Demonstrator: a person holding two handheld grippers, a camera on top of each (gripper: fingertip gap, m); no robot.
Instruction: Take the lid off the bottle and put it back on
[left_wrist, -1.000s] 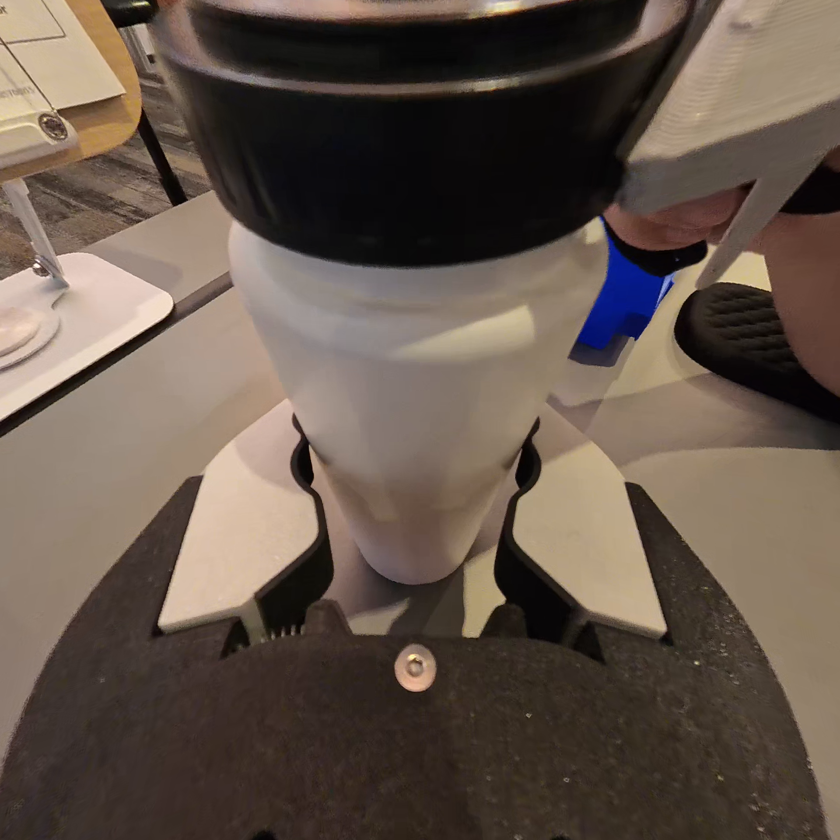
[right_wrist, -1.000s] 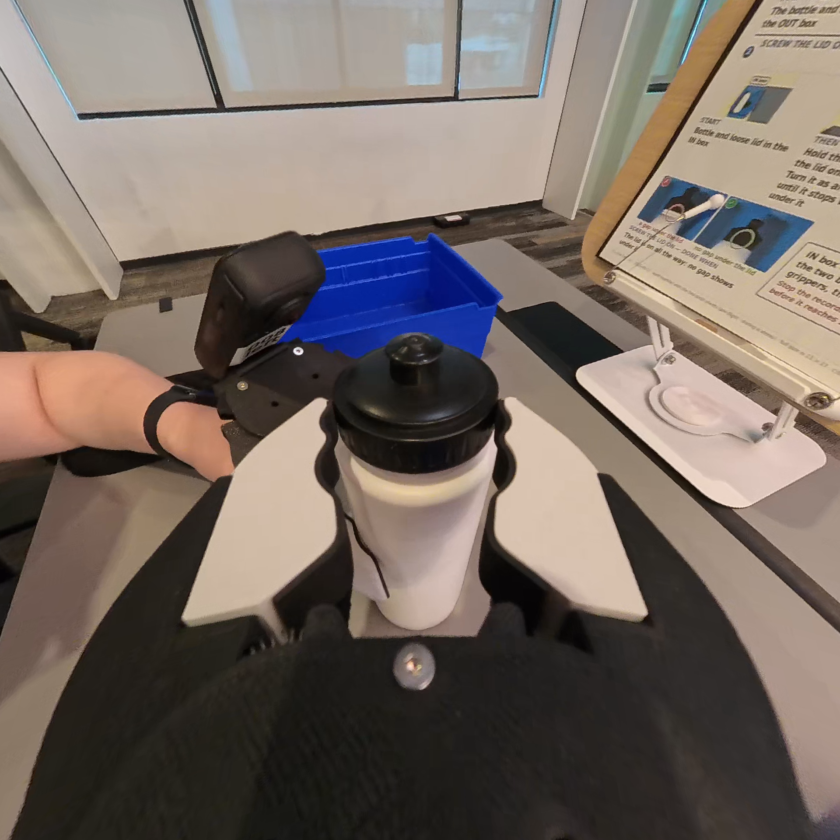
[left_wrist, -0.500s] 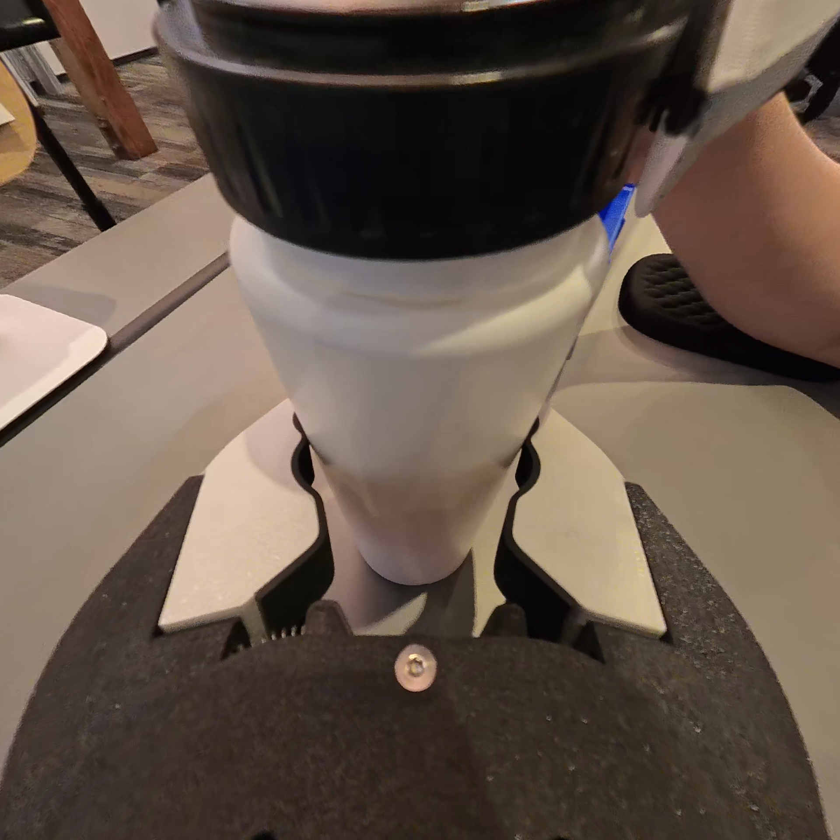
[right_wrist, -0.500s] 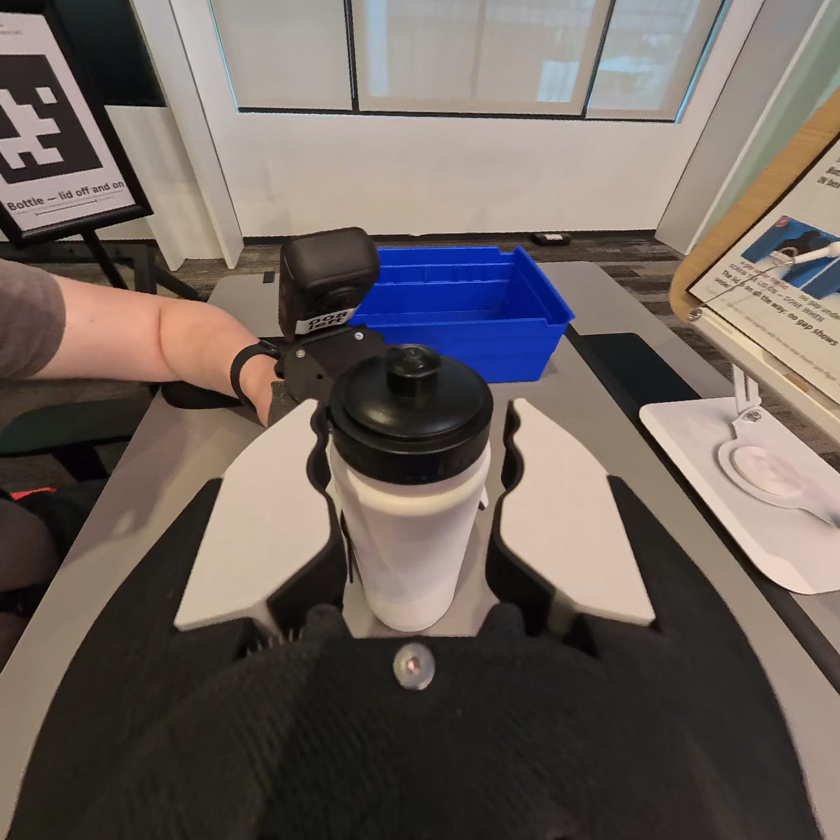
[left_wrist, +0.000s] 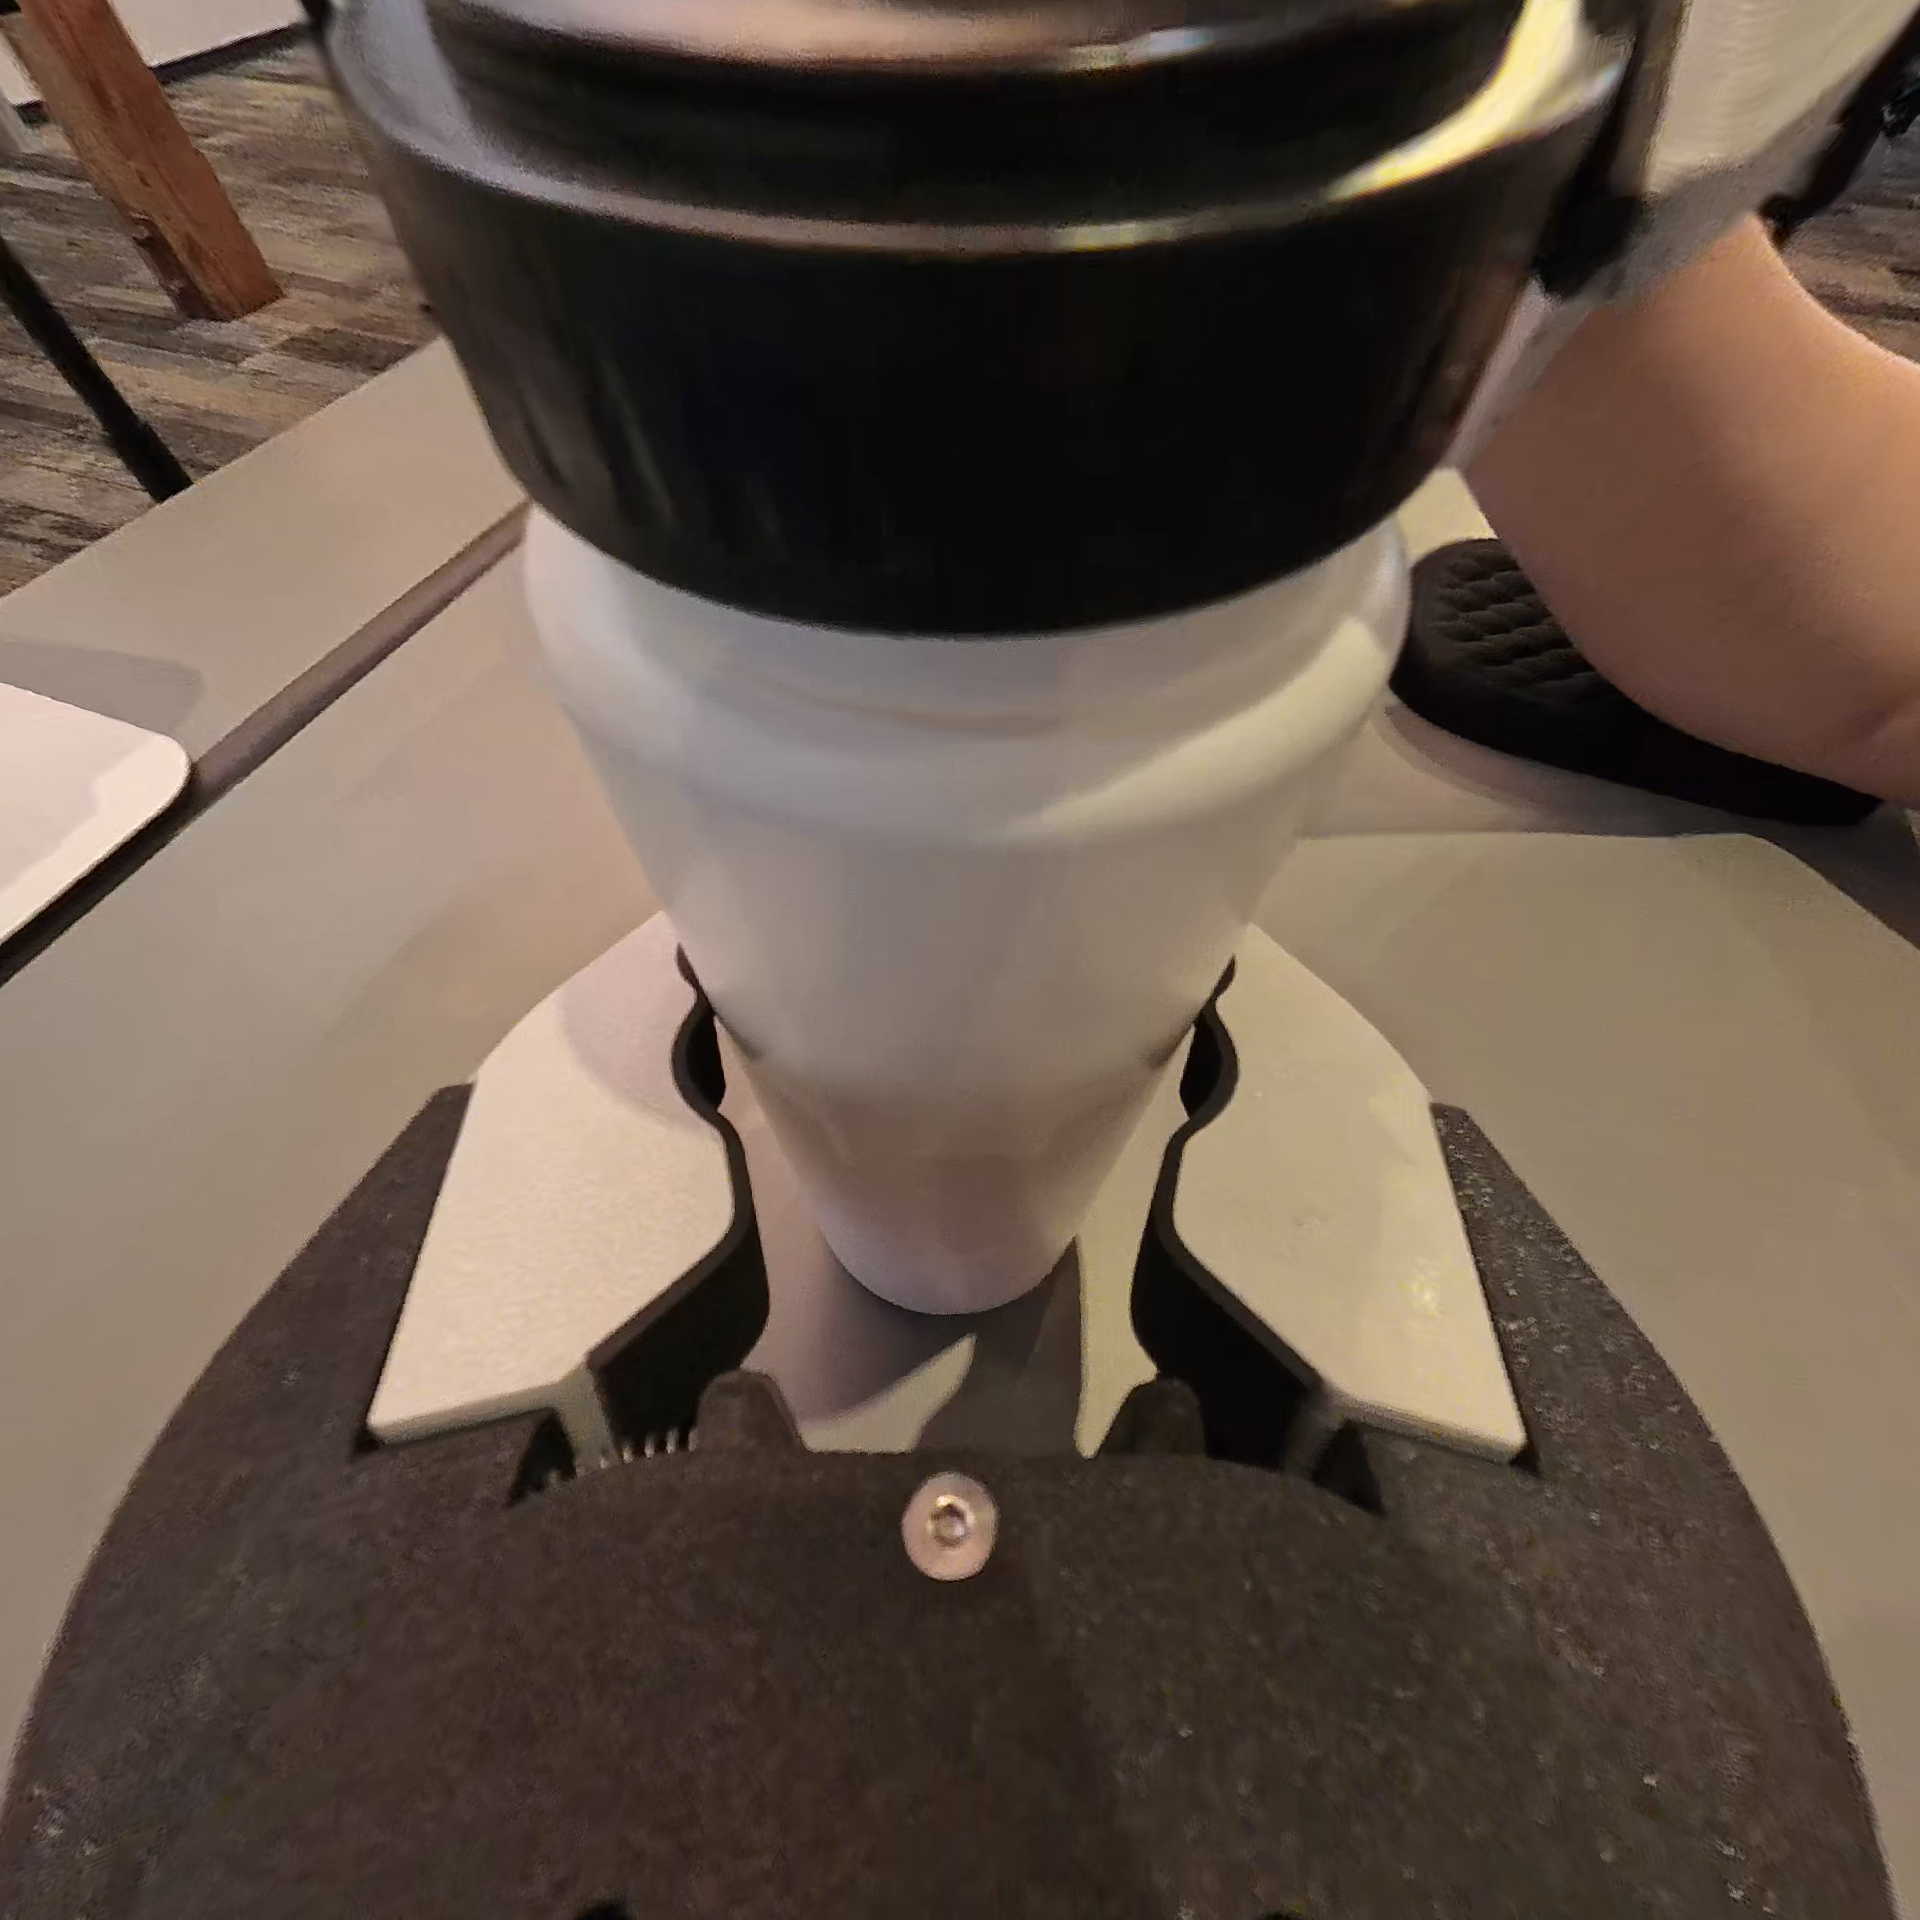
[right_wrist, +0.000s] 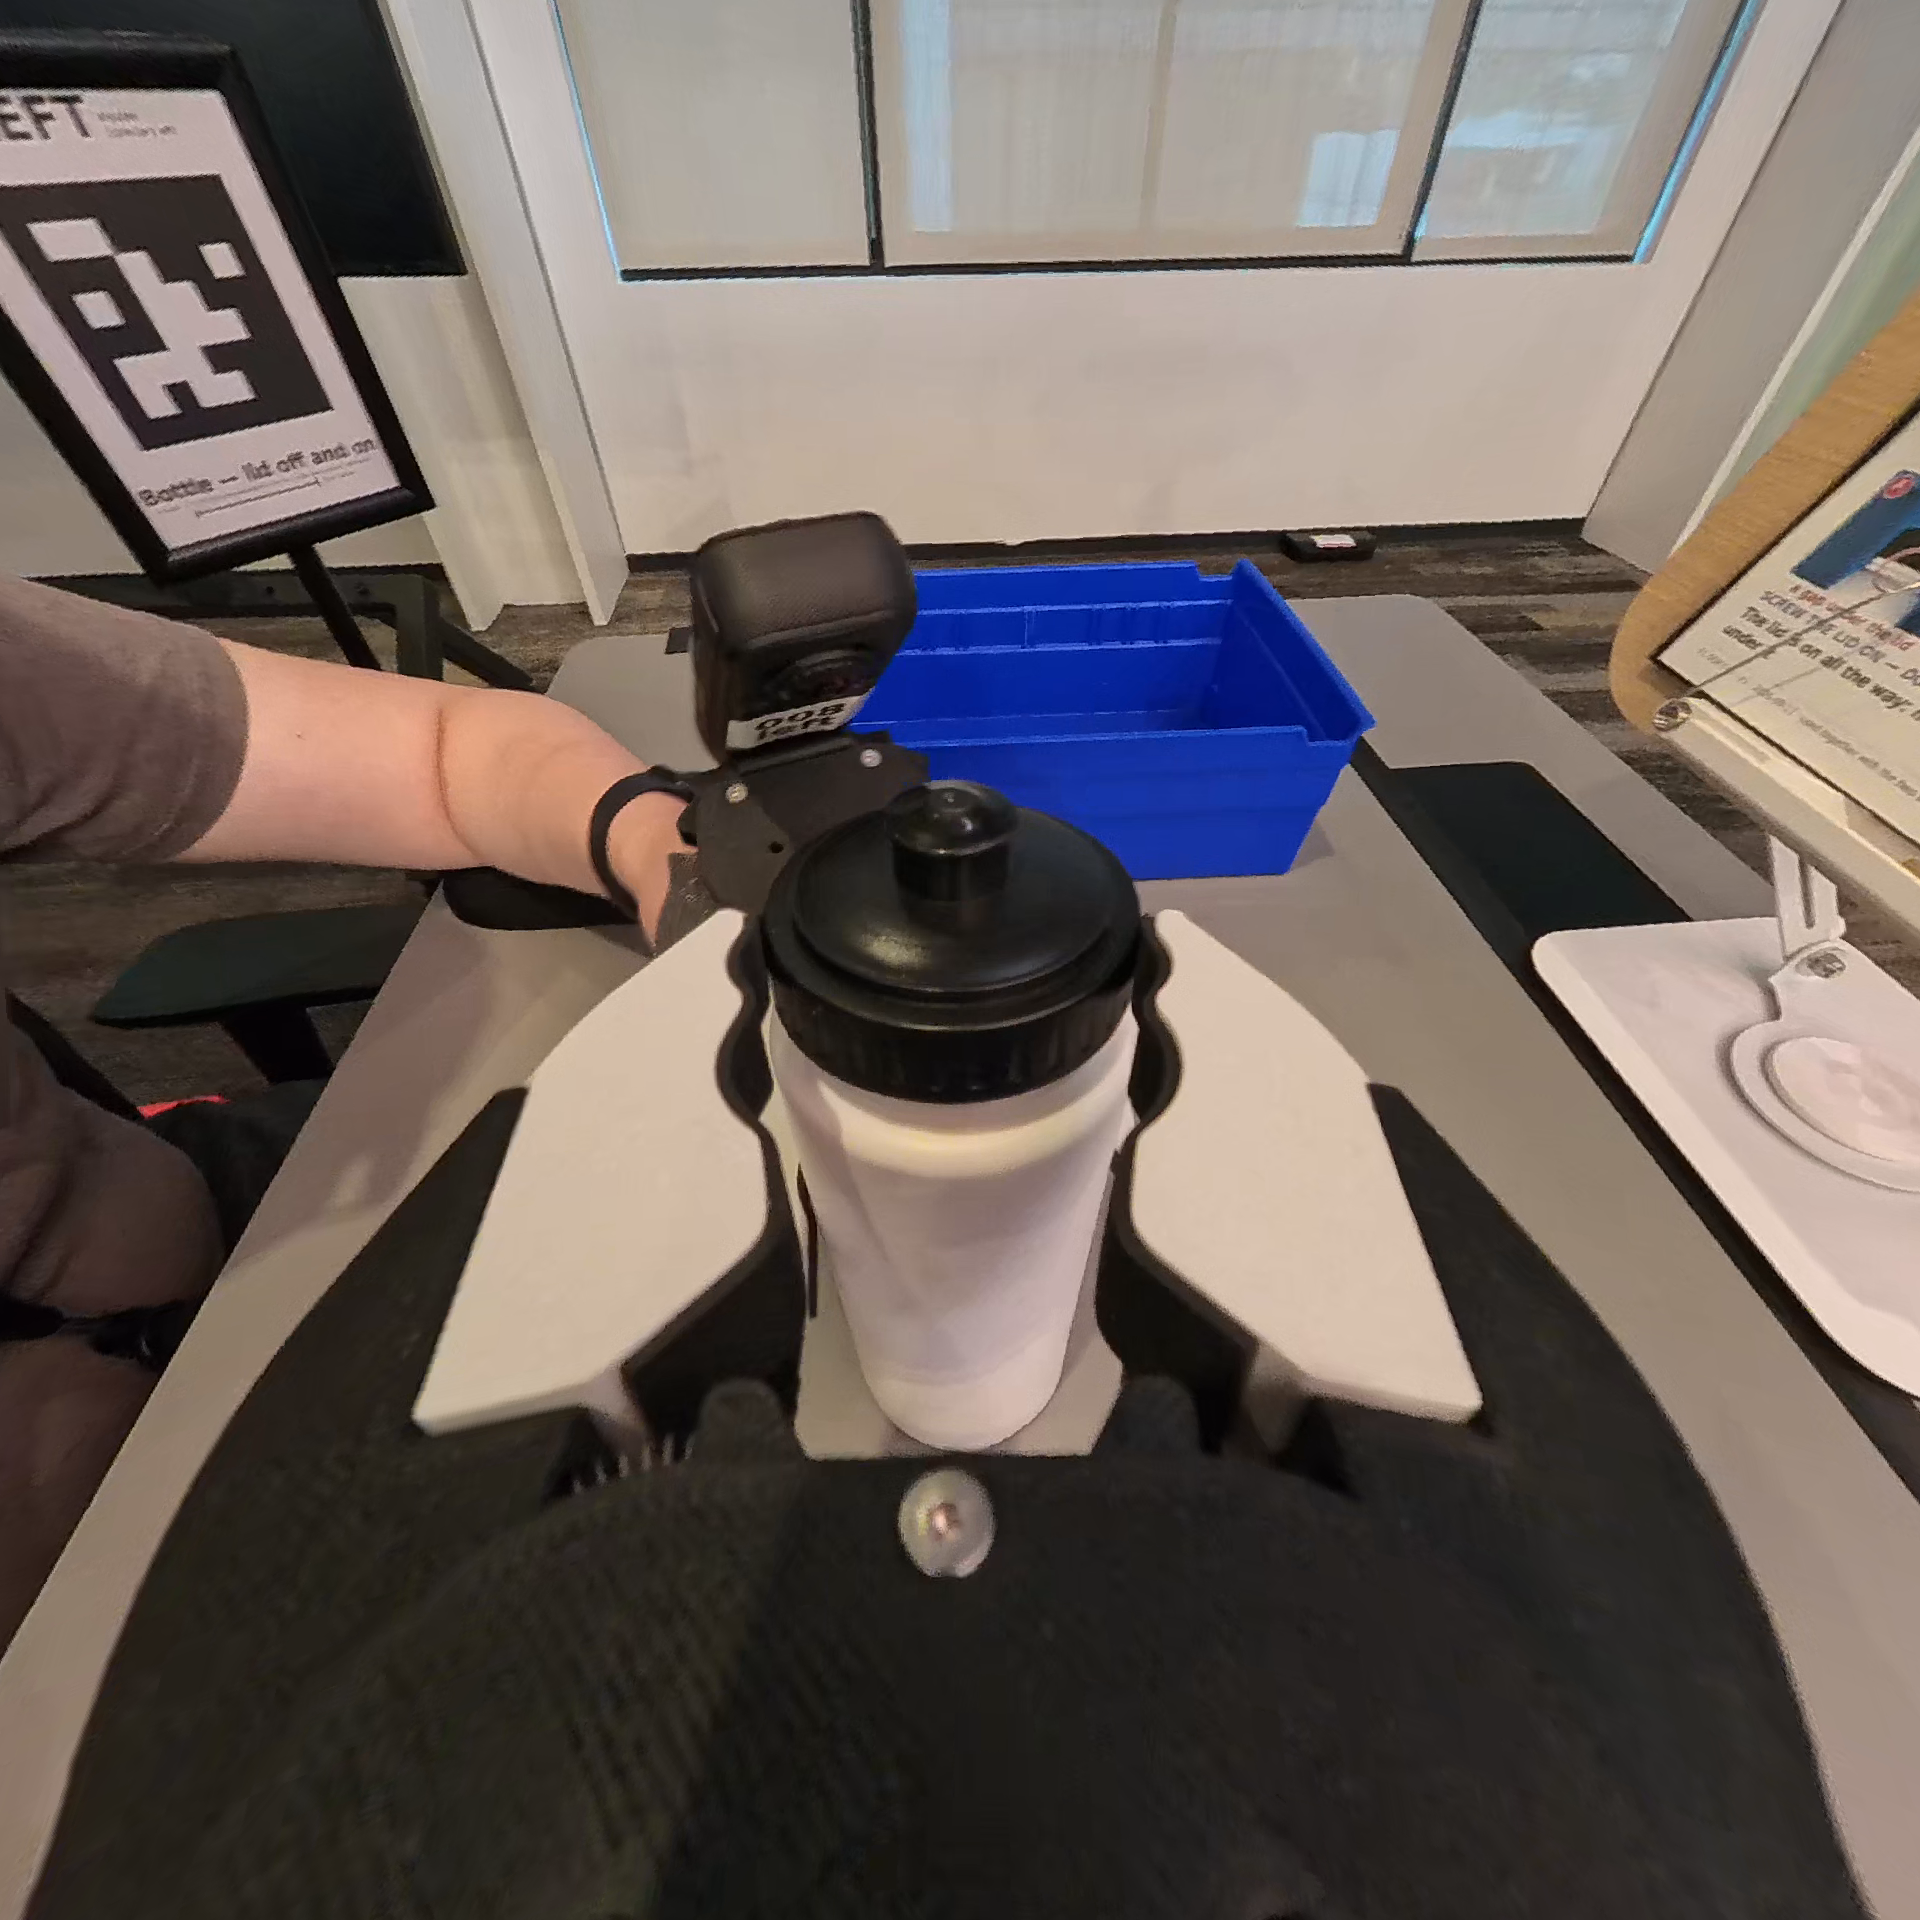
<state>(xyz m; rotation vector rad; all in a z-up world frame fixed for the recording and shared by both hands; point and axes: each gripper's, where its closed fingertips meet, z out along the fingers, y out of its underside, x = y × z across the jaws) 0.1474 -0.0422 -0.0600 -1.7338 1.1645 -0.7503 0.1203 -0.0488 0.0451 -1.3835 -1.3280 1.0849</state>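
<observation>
A white bottle (left_wrist: 935, 883) with a black screw lid (left_wrist: 935, 416) stands upright on the grey table (left_wrist: 312, 935). My left gripper (left_wrist: 956, 997) is shut on the lower body of the bottle. My right gripper (right_wrist: 948, 935) is shut on the lid (right_wrist: 951, 966), one finger on each side of its ribbed rim. The lid sits on the bottle (right_wrist: 956, 1247) with no gap showing. One right finger (left_wrist: 1745, 125) shows at the top right of the left wrist view. The left gripper's body and camera (right_wrist: 795, 727) show behind the bottle.
An empty blue bin (right_wrist: 1122, 727) stands behind the bottle. A white stand base (right_wrist: 1714, 1091) with an instruction board (right_wrist: 1818, 644) is on the right. A marker sign on an easel (right_wrist: 177, 312) stands far left. A black pad (left_wrist: 1558, 707) and the person's forearms (right_wrist: 416, 769) lie beside the bottle.
The right gripper has swung round the bottle with the lid in its fingers, so the bin and board slid right in its view. The left gripper kept hold of the bottle and its view turned too.
</observation>
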